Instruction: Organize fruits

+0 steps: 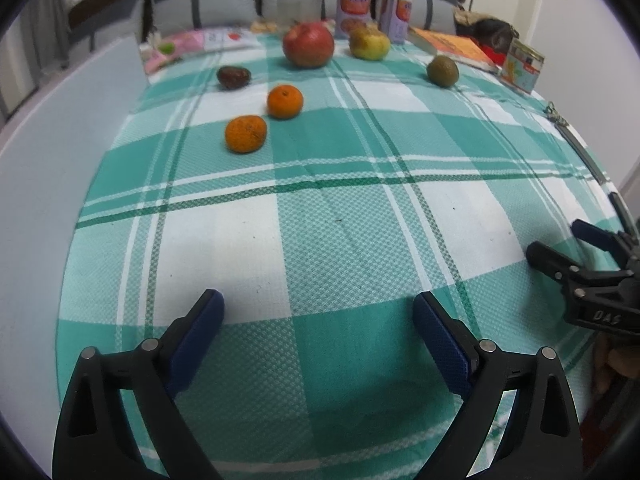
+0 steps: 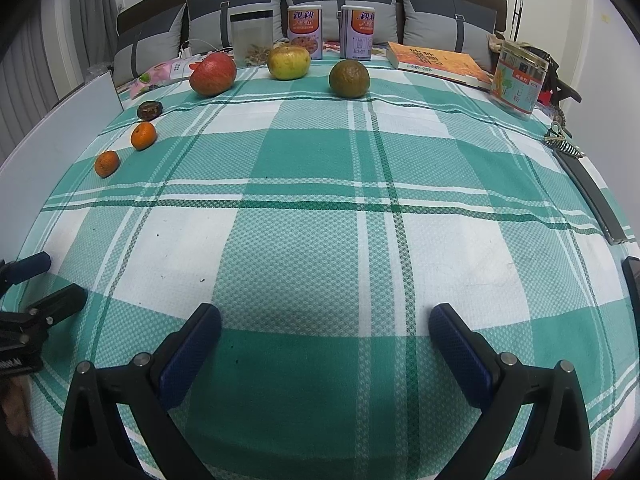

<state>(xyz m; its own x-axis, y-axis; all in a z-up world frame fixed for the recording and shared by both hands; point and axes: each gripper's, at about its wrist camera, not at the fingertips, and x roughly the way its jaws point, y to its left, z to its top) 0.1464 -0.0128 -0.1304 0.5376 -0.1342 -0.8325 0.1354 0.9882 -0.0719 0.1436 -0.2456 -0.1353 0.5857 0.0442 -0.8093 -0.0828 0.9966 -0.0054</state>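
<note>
Basically nothing is picked yet: both units hover low over the near end of the checked cloth (image 2: 320, 240) on the tabletop, all fruit at the far end, so I'd call this the approach step before a first grasp. Left hand-held gripper (image 1: 318, 312) is spread wide, nothing between its blue pads; right hand-held gripper (image 2: 325, 322) is likewise wide and empty. Each one shows at the edge of the other's view, side by side, apart. Fruit layout: two small oranges, the near orange (image 1: 245, 134) and the far orange (image 1: 285, 101), sit close together, not touching as far as I can tell, far-left, with a dark fruit (image 1: 233, 77) just behind them. Back row: red pomegranate (image 1: 308, 45), yellow-green fruit (image 1: 369, 43), greenish-brown fruit (image 2: 349, 78) off to the right, well apart from the orange cluster. Behind those: two printed cartons (image 2: 305, 32), a clear container (image 2: 251, 38), an orange book (image 2: 438, 62), a jar (image 2: 520, 78), not task items by my read. Everything is well ahead of both grippers; the oranges line up left of the left unit's axis, the greenish-brown fruit roughly ahead of the right unit. Next move, I'd guess: a long forward reach, jaws kept wide, centred on one fruit before closing. Round fruit on loose cloth may roll if nudged off-centre. Target grouping isn't shown; no bowl or tray in sight.
</note>
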